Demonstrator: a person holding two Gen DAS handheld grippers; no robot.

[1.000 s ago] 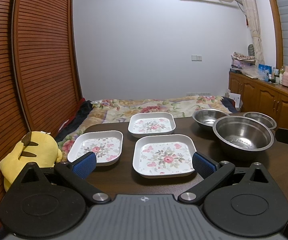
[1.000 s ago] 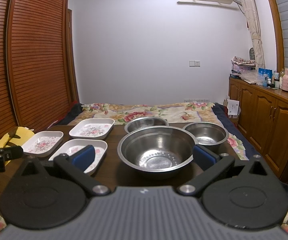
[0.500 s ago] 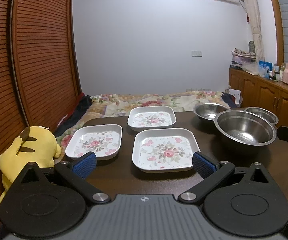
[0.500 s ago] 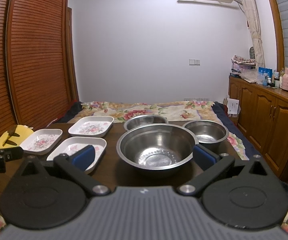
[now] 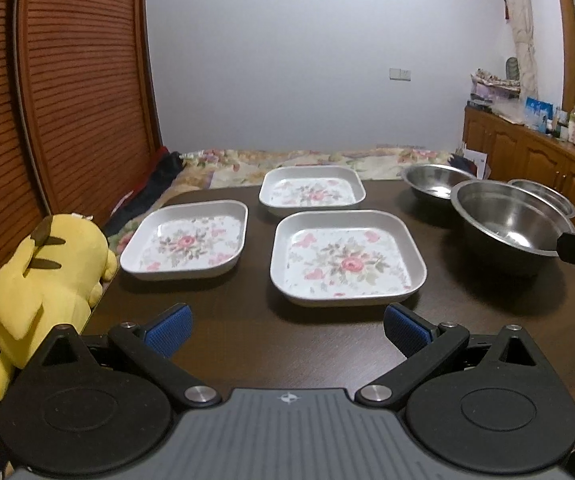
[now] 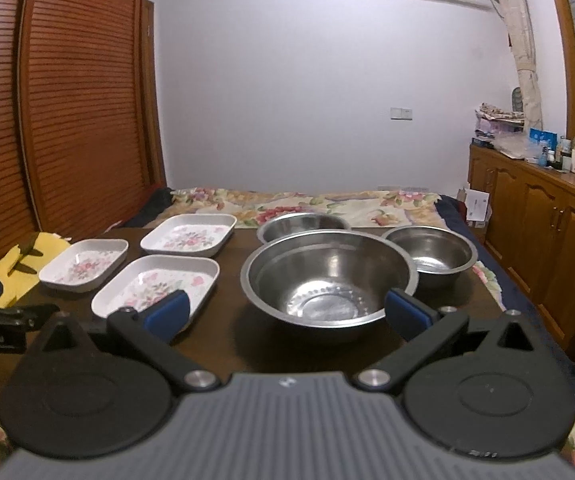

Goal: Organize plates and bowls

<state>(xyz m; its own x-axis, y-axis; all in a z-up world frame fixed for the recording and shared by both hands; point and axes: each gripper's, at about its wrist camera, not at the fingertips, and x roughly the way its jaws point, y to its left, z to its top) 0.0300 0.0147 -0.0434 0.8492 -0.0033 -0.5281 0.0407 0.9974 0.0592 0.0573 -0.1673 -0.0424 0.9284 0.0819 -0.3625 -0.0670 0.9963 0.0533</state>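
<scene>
Three square white plates with a flower print lie on the dark table: a near one (image 5: 345, 258), a left one (image 5: 185, 240) and a far one (image 5: 311, 191). To their right stand three steel bowls: a large one (image 6: 329, 276), a smaller one (image 6: 431, 254) at its right and one (image 6: 301, 225) behind it. My left gripper (image 5: 287, 330) hovers open just in front of the near plate, holding nothing. My right gripper (image 6: 287, 312) is open in front of the large bowl, empty too.
A yellow plush toy (image 5: 43, 268) sits at the table's left edge. A bed with a floral cover (image 6: 319, 204) lies beyond the table. Wooden cabinets (image 6: 539, 240) run along the right, a slatted wardrobe (image 5: 67, 100) along the left.
The left wrist view has dipped and moved slightly closer to the plates. The right gripper has barely shifted. Plates and bowls stay where they were.
</scene>
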